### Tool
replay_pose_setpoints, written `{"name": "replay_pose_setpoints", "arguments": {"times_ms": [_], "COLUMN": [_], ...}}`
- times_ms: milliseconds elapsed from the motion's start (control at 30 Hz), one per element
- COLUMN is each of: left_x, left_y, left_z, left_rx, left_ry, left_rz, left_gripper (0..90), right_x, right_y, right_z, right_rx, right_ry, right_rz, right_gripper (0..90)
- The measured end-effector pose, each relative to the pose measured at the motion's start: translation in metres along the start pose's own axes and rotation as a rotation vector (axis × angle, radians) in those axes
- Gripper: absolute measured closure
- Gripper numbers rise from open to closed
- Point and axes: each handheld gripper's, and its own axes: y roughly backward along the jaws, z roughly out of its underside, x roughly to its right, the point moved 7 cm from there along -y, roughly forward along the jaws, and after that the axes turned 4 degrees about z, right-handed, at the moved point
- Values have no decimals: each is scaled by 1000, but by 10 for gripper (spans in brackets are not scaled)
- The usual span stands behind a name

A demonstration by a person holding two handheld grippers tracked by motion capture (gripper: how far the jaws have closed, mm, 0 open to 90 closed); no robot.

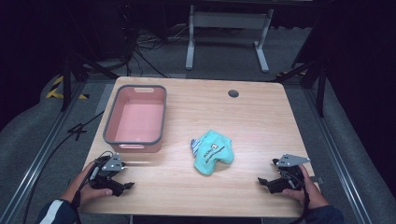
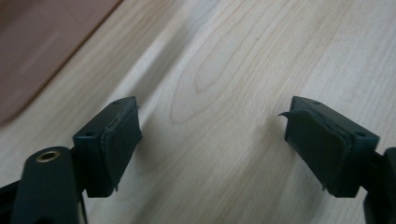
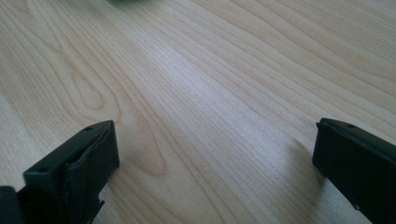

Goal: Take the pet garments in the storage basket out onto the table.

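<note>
A crumpled teal cloth [image 1: 213, 151] with a printed label lies near the middle of the wooden table [image 1: 266, 121]. A pink tub [image 1: 108, 122] with a grey rim stands at the left, nothing inside it. My left gripper [image 1: 126, 186] rests low at the front left corner, just in front of the tub, pointing right. Its jaws stand open over bare wood [image 2: 212, 135], with the tub's blurred wall [image 2: 37, 51] at the upper left. My right gripper [image 1: 264, 183] sits at the front right, pointing left toward the cloth, jaws wide open over bare wood [image 3: 215, 158].
A dark round cable hole [image 1: 233, 93] sits near the table's far edge. Beyond the table are a white desk frame [image 1: 229, 28] and cables on a grey floor. Metal rails run along both sides of the table.
</note>
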Motion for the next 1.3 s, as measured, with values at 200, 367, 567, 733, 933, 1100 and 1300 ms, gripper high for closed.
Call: {"name": "replay_pose_setpoints", "arguments": {"times_ms": [200,367,567,733,933,1100,1300], "left_x": [-1,-1,-1,-1,-1,-1,-1], "left_y": [0,0,0,0,0,0,0], "left_z": [10,10,10,10,10,9,9], "left_rx": [143,143,143,143,143,141,138], "left_ry": [41,41,42,42,43,41,40], "left_rz": [-44,-44,-43,-44,-45,-50,-51], "left_gripper": [149,148,147,146,144,142,138], "right_x": [0,0,0,0,0,0,0], "right_y": [0,0,0,0,0,0,0], "right_z": [0,0,0,0,0,0,0], "right_rx": [0,0,-1,-1,-1,-1,0], "right_ry": [0,0,-1,-1,-1,-1,-1], "right_rz": [0,1,2,2,2,2,-1], "right_gripper": [6,6,6,6,6,6,6]}}
